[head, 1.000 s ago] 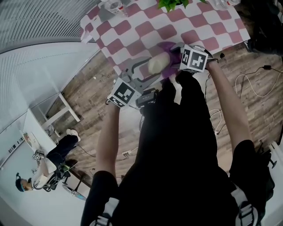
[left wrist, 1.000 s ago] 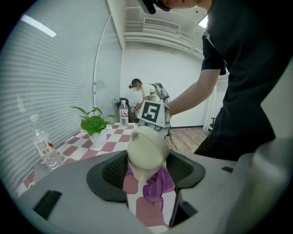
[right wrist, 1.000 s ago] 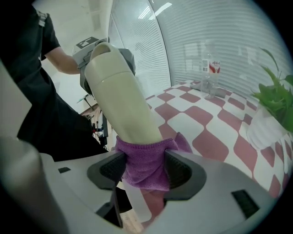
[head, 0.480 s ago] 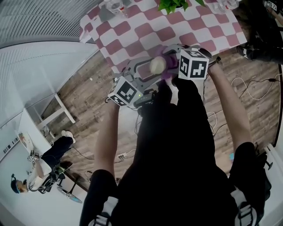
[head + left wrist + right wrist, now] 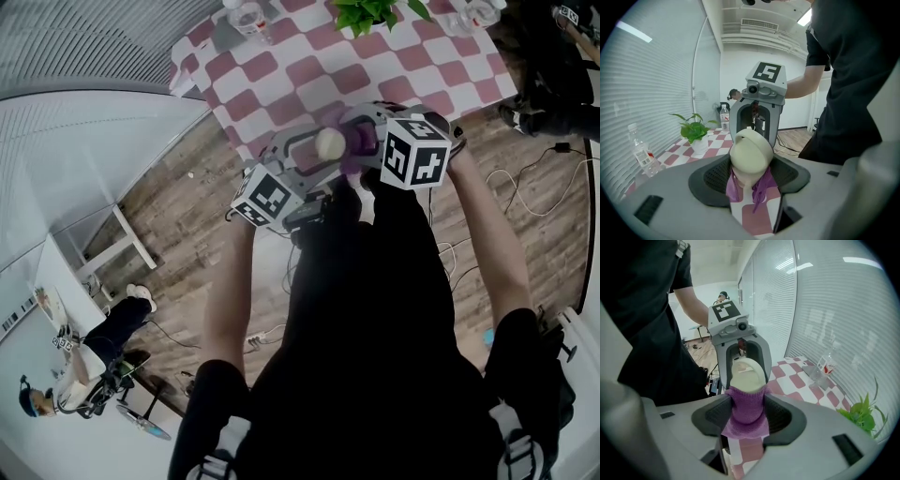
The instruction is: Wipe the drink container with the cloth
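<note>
Head view puts the cup [image 5: 330,142] at centre, over the near edge of the table [image 5: 281,66], with wood floor [image 5: 178,197] below it from 7 to 9 o'clock. Since a second ago the right gripper [image 5: 747,414] has dropped lower in frame. The cloth [image 5: 362,141] no longer shows at the cup's 12 o'clock and now bunches at its 3 o'clock.

Left gripper [image 5: 751,174] is clenched on the cup, both pads pressed to its sides, with a cloth tail hanging at 6 o'clock. Right gripper's jaws are closing, their pads touching the cloth wrapped round the cup's other end. The two grippers face each other nose to nose.

Open checked top runs from the cup toward 12 o'clock, as far as the plant [image 5: 367,11].

Counted: one cup, one cloth, one plant, two bottles [image 5: 247,15], at 11 and 1 o'clock on the far edge.
</note>
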Action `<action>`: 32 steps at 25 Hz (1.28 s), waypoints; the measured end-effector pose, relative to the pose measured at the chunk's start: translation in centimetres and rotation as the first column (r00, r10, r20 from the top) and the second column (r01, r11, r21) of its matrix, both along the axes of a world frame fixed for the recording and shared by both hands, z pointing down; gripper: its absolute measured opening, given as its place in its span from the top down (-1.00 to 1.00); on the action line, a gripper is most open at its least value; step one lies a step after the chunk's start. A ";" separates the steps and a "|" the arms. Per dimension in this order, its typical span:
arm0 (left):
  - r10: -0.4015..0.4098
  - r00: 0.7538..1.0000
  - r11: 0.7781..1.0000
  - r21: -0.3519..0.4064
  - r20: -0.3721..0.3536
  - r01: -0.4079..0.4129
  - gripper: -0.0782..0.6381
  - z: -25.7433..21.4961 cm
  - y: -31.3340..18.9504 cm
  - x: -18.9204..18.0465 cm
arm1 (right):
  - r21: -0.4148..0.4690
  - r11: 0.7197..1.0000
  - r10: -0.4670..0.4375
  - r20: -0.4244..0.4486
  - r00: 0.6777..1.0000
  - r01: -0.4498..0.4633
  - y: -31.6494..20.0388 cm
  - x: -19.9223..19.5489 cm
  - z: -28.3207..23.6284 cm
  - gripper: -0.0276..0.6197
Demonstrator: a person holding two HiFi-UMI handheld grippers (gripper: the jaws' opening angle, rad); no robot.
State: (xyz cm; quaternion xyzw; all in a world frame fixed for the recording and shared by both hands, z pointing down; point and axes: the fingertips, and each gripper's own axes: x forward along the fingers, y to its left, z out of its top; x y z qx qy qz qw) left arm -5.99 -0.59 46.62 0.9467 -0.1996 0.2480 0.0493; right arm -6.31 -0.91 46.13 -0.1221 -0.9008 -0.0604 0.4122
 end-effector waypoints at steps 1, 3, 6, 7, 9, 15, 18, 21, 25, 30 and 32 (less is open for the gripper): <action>-0.003 1.000 1.000 0.000 -0.005 0.003 -0.01 0.0 -0.1 0.0 | 0.013 1.000 0.006 0.006 1.000 -0.006 0.0 0.0 -0.2 0.21; -0.010 1.000 1.000 0.005 -0.021 0.010 -0.01 -0.3 -0.4 0.0 | 0.041 0.999 0.024 0.017 1.000 -0.025 -0.1 0.0 -0.5 0.23; -0.026 0.999 1.000 -0.001 -0.047 0.026 -0.01 -0.5 -0.7 -0.1 | 0.057 0.994 0.085 0.060 0.995 -0.089 -0.4 0.4 -1.1 0.45; -0.031 0.998 1.000 -0.004 -0.052 0.031 -0.01 -0.5 -0.7 -0.1 | 0.052 0.992 0.112 0.078 0.991 -0.116 -0.5 0.6 -1.3 0.64; -0.036 0.998 0.999 -0.003 -0.056 0.036 -0.01 -0.5 -0.8 -0.1 | 0.034 0.985 0.167 0.111 0.980 -0.171 -0.7 0.7 -1.7 0.78; -0.047 0.997 0.999 0.003 -0.059 0.047 -0.01 -0.5 -1.0 0.2 | 0.022 0.954 0.292 0.176 0.940 -0.300 -0.8 1.2 -2.0 0.81; -0.049 0.997 0.999 0.004 -0.060 0.049 -0.01 -0.6 -1.2 0.4 | 0.021 0.932 0.350 0.208 0.913 -0.362 -1.1 1.8 -2.8 0.82; -0.050 0.997 0.999 0.004 -0.066 0.051 -0.01 -0.7 -1.6 0.8 | 0.020 0.893 0.430 0.262 0.864 -0.450 -2.0 3.0 -4.6 0.81; -0.058 0.995 0.998 0.002 -0.077 0.059 -0.01 -0.7 -2.1 1.3 | 0.015 0.802 0.559 0.329 0.761 -0.597 -3.9 5.9 -7.6 0.81; -0.066 0.994 0.998 0.004 -0.084 0.066 -0.01 -0.7 -2.6 2.1 | -0.089 0.637 0.708 0.459 0.537 -0.766 -5.6 10.2 -12.0 0.81; -0.066 0.994 0.998 0.009 -0.082 0.067 -0.01 -0.8 -2.8 2.6 | -0.127 0.580 0.737 0.503 0.452 -0.805 -6.1 11.8 -13.8 0.81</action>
